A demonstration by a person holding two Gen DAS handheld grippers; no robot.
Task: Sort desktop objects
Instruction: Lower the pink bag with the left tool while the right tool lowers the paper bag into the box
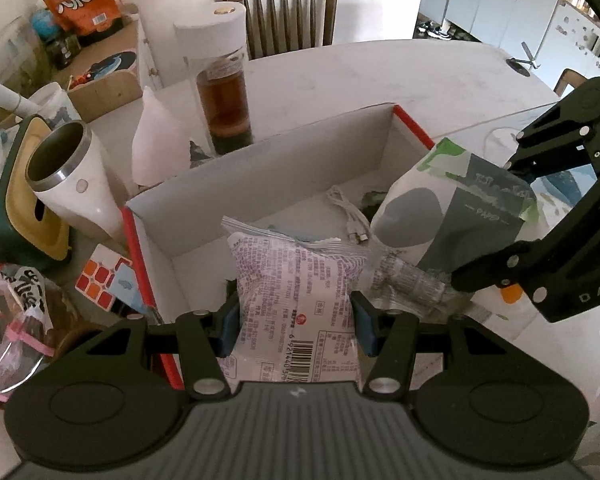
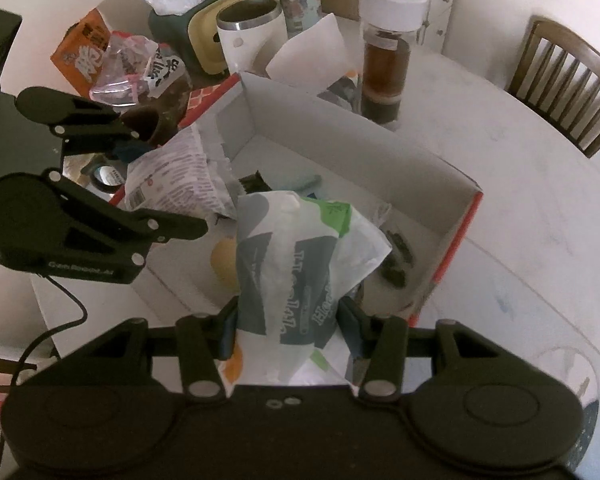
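My left gripper (image 1: 296,326) is shut on a purple-and-white snack packet (image 1: 300,300) and holds it over the near end of the open white cardboard box with red edges (image 1: 260,172). My right gripper (image 2: 288,330) is shut on a white, grey and green tissue pack (image 2: 296,264) and holds it over the same box (image 2: 340,128). The tissue pack also shows at the right in the left wrist view (image 1: 452,216), and the snack packet at the left in the right wrist view (image 2: 176,180). A white cable (image 1: 348,216) lies on the box floor.
A tea bottle with a white lid (image 1: 220,92), a white steel-rimmed mug (image 1: 76,176), a green-and-yellow tissue holder (image 1: 24,208), a puzzle cube (image 1: 100,280) and bagged snacks (image 1: 16,320) crowd the left. A wooden chair (image 1: 288,12) stands behind the white table (image 1: 420,76).
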